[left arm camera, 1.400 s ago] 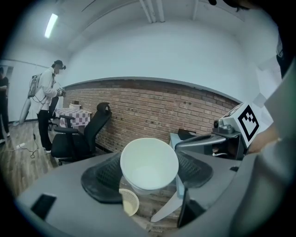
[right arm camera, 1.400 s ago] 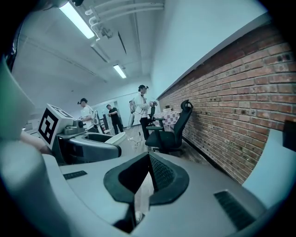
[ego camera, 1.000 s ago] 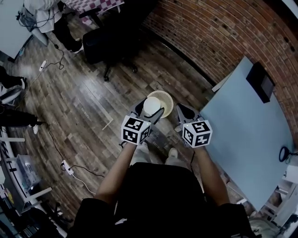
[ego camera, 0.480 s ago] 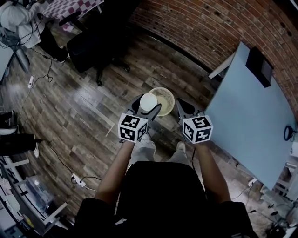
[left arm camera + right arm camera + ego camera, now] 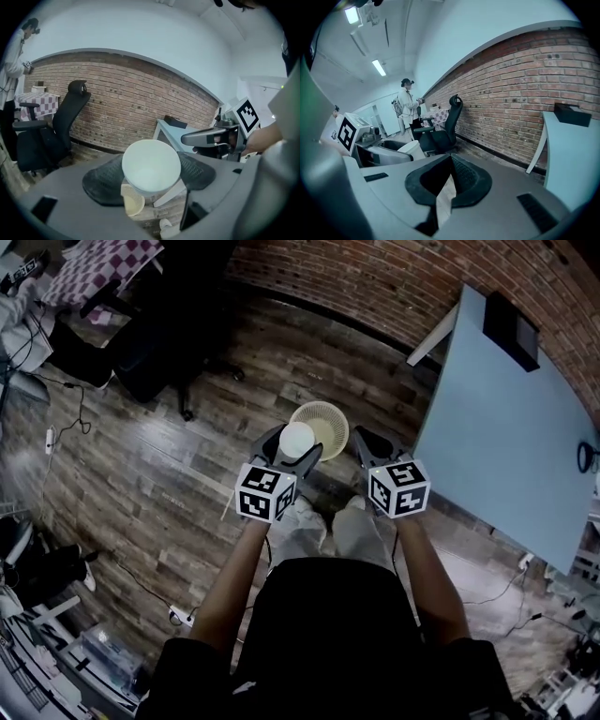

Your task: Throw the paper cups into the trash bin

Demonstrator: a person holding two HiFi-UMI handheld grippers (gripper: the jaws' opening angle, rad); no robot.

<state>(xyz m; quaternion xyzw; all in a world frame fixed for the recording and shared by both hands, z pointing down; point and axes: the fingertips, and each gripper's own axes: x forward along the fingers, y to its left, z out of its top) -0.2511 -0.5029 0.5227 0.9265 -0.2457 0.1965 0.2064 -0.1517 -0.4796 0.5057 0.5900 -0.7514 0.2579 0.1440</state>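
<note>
While the paper cup (image 5: 151, 168) is clamped in the left gripper (image 5: 296, 448) near the trash bin (image 5: 330, 420), the right gripper (image 5: 449, 163) is held closed, empty.

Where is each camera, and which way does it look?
Head view: on the head, facing down at bin, floor, the person's arms and legs.
Left gripper view: on the left gripper, facing the brick wall past its cup; the right hand shows.
Right gripper view: on the right gripper, facing the wall past shut jaws; left gripper shows.
Shared: every view shows the cup.
</note>
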